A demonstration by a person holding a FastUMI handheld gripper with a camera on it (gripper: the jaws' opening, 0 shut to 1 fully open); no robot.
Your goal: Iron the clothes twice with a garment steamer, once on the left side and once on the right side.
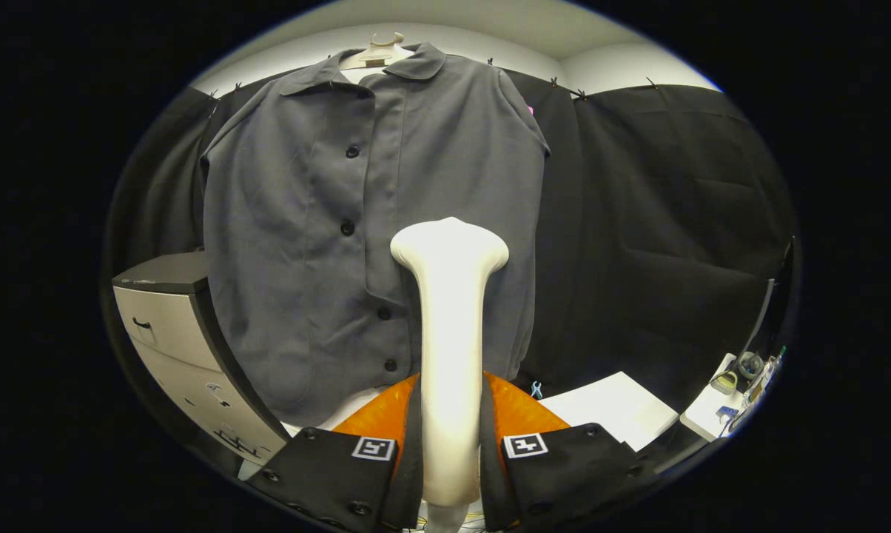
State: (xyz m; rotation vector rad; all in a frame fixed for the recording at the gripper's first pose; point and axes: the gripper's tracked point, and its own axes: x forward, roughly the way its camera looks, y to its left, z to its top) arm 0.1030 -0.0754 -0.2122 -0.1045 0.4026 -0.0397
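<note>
While tool (450,414)-clamped, steamer (449,311) before shirt (305,222)

Your gripper (451,437) points straight ahead with its two fingers closed in from either side on the upright handle of the garment steamer (449,318), so both fingers press against it. The handle stands between the jaws and rises well beyond the fingertips, ending in a wider head. The two fingers sit level with each other, one on each side.
</note>
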